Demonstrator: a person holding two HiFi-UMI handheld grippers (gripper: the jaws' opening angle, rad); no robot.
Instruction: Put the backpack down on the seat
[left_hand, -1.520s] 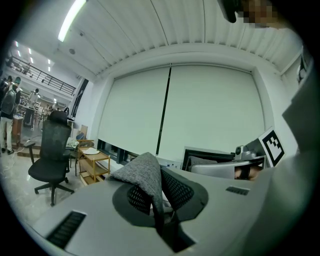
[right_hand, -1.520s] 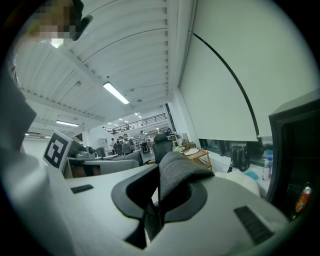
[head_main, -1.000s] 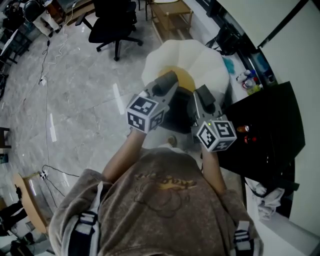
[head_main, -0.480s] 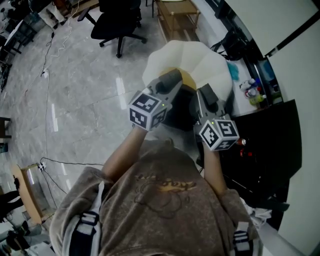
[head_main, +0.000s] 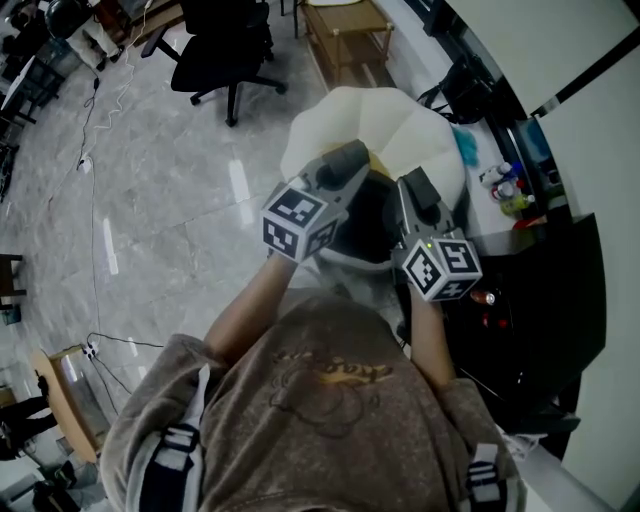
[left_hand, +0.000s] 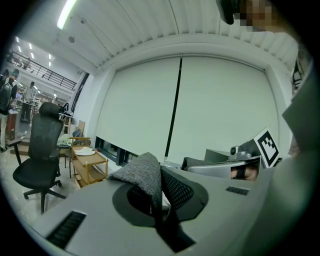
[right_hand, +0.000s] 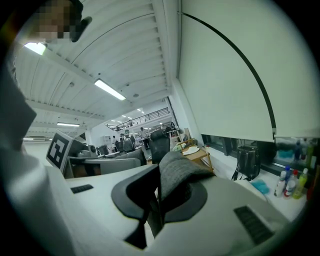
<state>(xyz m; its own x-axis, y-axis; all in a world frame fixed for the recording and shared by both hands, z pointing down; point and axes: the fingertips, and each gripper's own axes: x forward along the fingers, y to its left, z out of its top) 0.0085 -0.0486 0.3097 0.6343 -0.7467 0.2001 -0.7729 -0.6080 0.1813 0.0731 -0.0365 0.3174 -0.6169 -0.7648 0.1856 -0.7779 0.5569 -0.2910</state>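
In the head view a dark backpack (head_main: 363, 218) hangs between my two grippers, over the cream, shell-shaped chair seat (head_main: 405, 120). My left gripper (head_main: 348, 160) is shut on a grey woven backpack strap (left_hand: 143, 172), which folds over its closed jaws in the left gripper view. My right gripper (head_main: 414, 190) is shut on another grey strap (right_hand: 178, 169) in the same way. Both grippers point up and away from the body. The bag's lower part is hidden behind the grippers, so I cannot tell whether it touches the seat.
A black office chair (head_main: 225, 40) and a wooden trolley (head_main: 345, 30) stand on the marble floor beyond the seat. A black table (head_main: 545, 290) is at the right, with bottles (head_main: 505, 185) and a dark bag (head_main: 470, 85) along the window wall. Cables (head_main: 95, 120) trail across the floor at the left.
Both grippers and the backpack have shifted slightly forward over the cream seat. The yellow patch on the seat is now almost covered. Both grips are unchanged.
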